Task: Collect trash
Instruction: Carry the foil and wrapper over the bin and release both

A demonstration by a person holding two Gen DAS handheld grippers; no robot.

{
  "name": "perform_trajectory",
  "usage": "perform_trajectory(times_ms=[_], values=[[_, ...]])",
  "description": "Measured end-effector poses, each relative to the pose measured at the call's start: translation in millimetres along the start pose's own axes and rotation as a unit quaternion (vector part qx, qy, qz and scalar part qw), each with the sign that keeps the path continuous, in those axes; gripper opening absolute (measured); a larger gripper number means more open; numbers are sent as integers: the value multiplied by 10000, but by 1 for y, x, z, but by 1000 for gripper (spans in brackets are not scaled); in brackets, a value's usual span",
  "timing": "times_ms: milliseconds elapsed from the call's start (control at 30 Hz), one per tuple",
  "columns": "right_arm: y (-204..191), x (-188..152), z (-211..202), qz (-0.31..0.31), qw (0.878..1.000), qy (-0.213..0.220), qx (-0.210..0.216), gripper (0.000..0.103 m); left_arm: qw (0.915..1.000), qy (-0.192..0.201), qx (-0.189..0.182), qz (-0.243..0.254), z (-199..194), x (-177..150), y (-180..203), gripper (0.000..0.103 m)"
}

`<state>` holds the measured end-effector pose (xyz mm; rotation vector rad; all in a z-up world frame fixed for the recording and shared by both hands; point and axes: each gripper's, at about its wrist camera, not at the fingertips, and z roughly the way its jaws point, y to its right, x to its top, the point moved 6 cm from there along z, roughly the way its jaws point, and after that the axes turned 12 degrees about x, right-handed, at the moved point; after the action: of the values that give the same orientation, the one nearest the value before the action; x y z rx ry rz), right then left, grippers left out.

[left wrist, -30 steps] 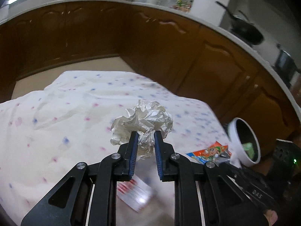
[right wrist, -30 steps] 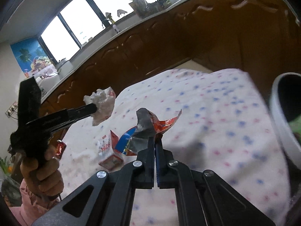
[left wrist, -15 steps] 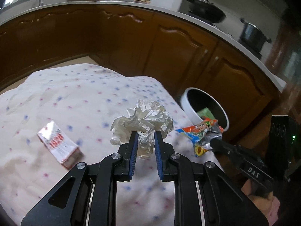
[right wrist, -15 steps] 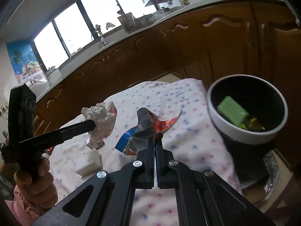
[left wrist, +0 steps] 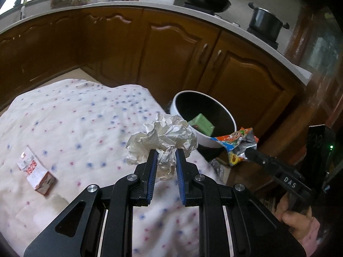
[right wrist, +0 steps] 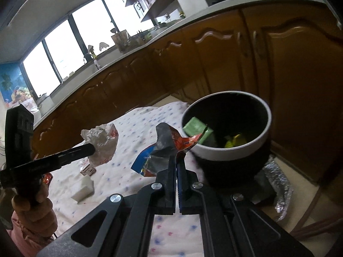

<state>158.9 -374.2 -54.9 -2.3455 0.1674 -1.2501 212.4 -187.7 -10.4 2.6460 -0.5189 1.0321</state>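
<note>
Right now the left gripper (left wrist: 165, 153) is clamped on a crumpled white paper ball (left wrist: 163, 139), held above the dotted tablecloth (left wrist: 75, 128). Over at its three o'clock, the right gripper (right wrist: 177, 157) is pinched tight on a torn orange snack wrapper (right wrist: 169, 145), raised beside the bin's rim. That white-rimmed trash bin (right wrist: 231, 147) stands past the table edge at about one o'clock, with a green box (right wrist: 196, 127) inside. Back on the cloth, at nine o'clock of the left gripper, lies a small red-and-white carton (left wrist: 35, 172).
</note>
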Motion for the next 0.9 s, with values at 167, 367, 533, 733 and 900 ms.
perform_trajectory(times_ms=[167,367,533,733,900], values=[[17,4,-8,71,9999,77,-98,1,9999,-29,-80,122,6,6,18,16],[34,18,-14,92,9995,184,-232,1,9993,4,-139,351,14,23,43,16],[47,34,-12,90,9991,225,-350,1,9984,-67,-256,506,30,45,63,16],[65,53,1,30,9986,47,-528,1,9972,-320,-192,648,64,62,80,16],[74,66,12,-74,9975,-83,-700,1,9959,-433,-144,780,87,75,93,16]])
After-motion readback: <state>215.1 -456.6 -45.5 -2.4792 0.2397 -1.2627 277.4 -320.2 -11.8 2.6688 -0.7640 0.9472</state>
